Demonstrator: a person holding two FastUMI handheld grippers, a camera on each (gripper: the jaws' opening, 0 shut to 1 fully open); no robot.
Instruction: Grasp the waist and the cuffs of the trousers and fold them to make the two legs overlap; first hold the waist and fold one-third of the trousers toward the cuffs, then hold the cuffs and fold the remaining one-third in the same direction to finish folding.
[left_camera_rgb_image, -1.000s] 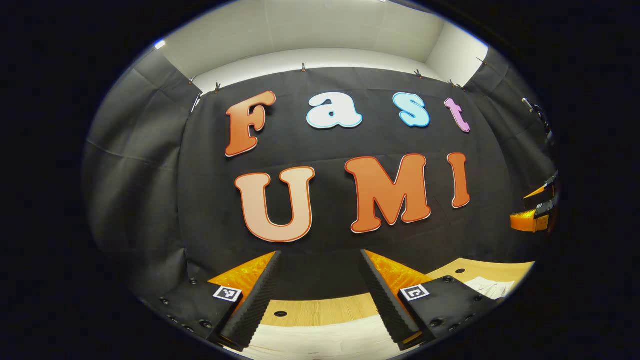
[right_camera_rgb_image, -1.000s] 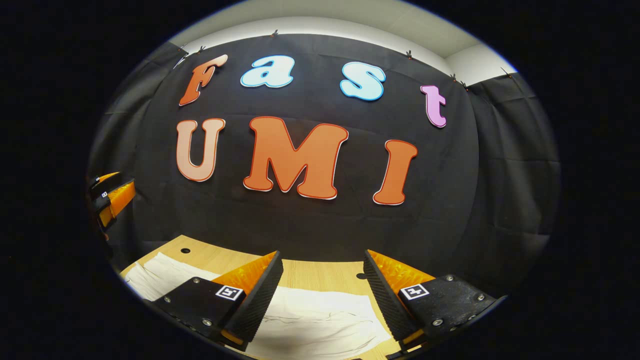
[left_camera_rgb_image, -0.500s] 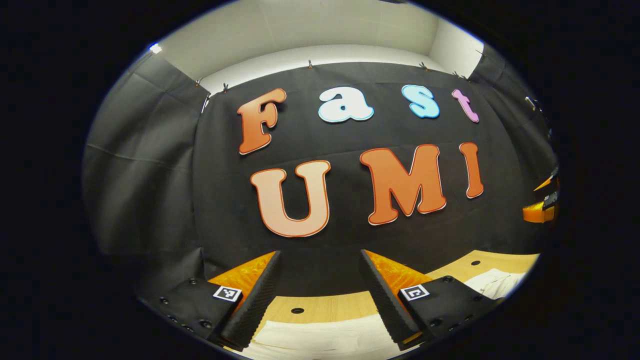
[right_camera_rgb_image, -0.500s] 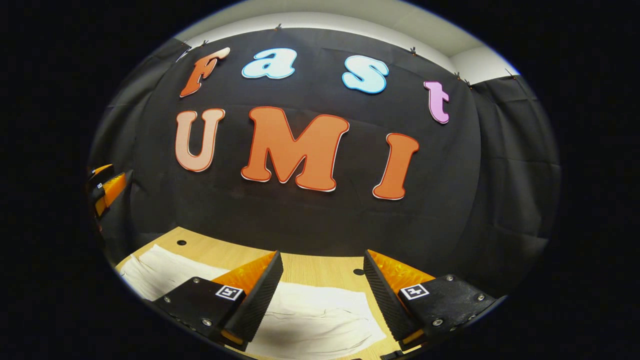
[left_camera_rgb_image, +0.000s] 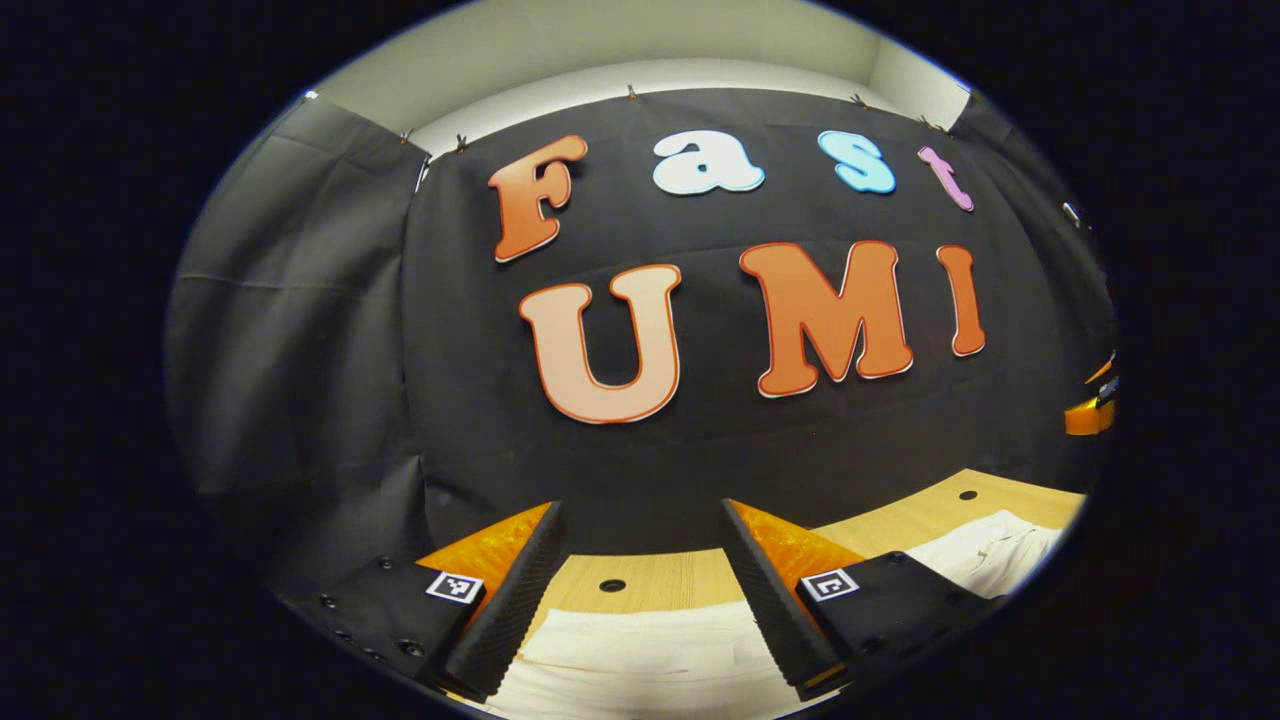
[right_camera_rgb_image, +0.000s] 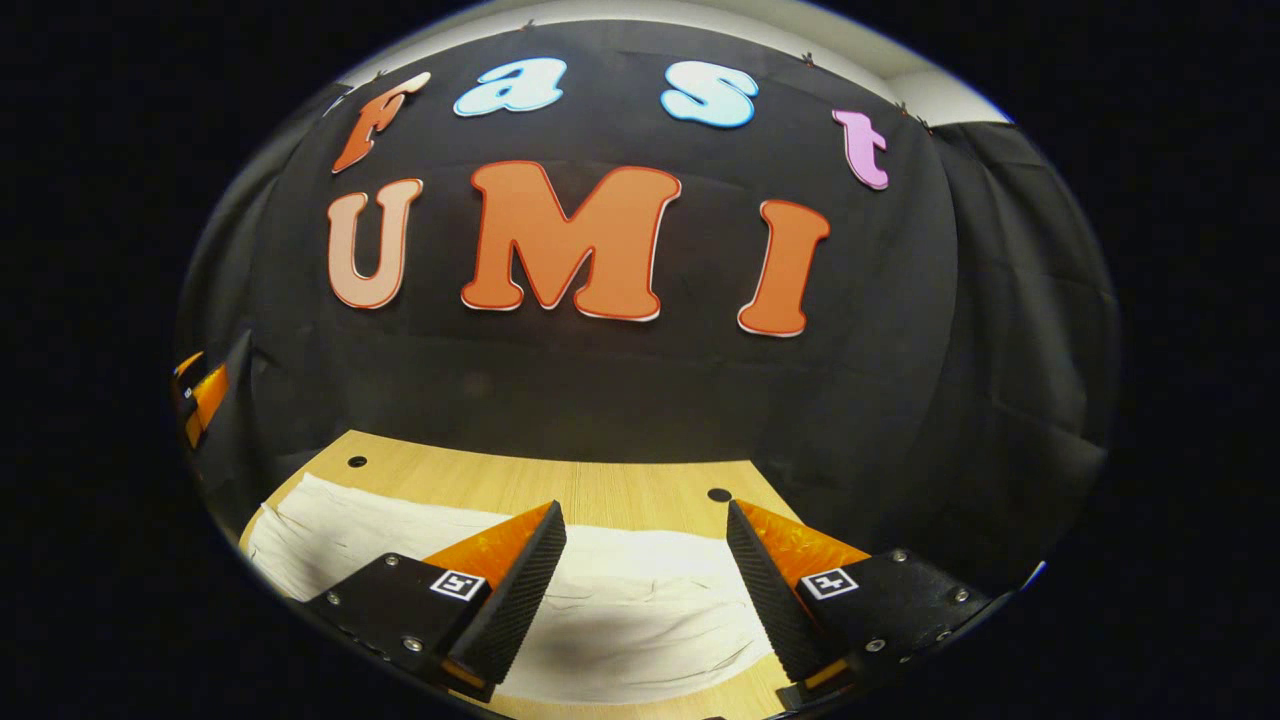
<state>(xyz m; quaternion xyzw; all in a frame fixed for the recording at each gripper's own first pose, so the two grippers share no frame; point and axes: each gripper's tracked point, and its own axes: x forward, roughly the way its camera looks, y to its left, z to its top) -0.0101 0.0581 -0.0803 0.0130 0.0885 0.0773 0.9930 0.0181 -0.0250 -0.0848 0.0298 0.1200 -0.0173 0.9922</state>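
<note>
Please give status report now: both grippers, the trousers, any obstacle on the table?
Left gripper open, above trousers. Right gripper open, above the white cloth too. Trousers flat on table, not yet grasped. No obstacle seen.

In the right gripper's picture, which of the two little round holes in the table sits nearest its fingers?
The hole just beyond the right gripper; the other hole lies farther off at the table's left corner.

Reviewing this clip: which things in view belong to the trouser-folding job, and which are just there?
Job:
- white trousers, lying flat on the table
- left tongs, open, above the cloth
- right tongs, open, above the cloth

Just there:
- wooden table, with small holes
- black cloth wall
</note>
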